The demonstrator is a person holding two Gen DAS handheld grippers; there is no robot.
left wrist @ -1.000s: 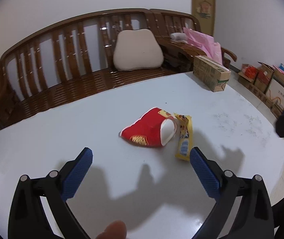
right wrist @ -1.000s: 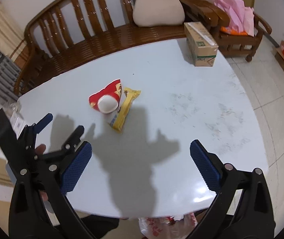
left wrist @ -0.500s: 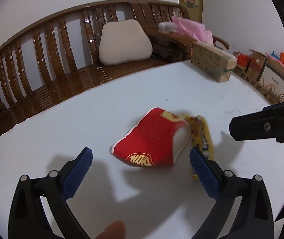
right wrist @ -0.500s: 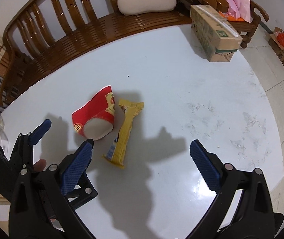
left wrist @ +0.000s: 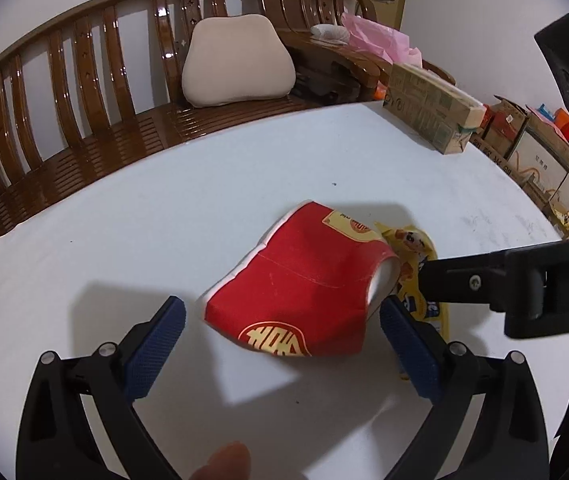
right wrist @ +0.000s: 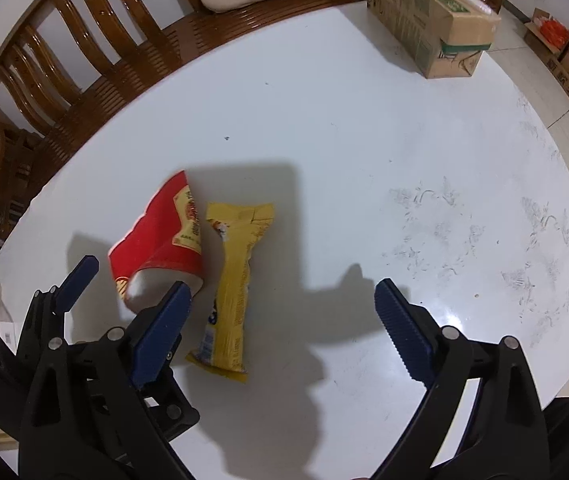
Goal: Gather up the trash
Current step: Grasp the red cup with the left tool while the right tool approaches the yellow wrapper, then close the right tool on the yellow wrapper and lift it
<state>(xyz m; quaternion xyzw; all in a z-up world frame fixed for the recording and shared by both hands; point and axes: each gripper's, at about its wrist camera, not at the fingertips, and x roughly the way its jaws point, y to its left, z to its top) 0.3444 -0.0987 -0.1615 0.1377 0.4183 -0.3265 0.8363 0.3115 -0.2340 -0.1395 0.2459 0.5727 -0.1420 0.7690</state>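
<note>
A crushed red paper cup [left wrist: 308, 284] lies on its side on the white table [left wrist: 164, 216], with a yellow snack wrapper [left wrist: 416, 256] touching its right side. My left gripper [left wrist: 282, 340] is open, its blue pads either side of the cup's near end, not touching. In the right wrist view the cup [right wrist: 160, 244] and the wrapper [right wrist: 236, 280] lie side by side. My right gripper [right wrist: 282, 320] is open above the wrapper's near end. The left gripper [right wrist: 80, 276] shows at the cup's left there, and the right gripper's black body [left wrist: 524, 280] shows in the left view.
A cardboard box [right wrist: 424, 20] stands at the table's far right edge. A wooden bench [left wrist: 84, 120] with a beige cushion [left wrist: 236, 64] runs behind the table. Cartons [left wrist: 544, 152] line the floor on the right.
Both grippers have moved forward and down toward the trash. The left jaws now straddle the cup's near end; the right gripper has come over the wrapper. Both stay open.
</note>
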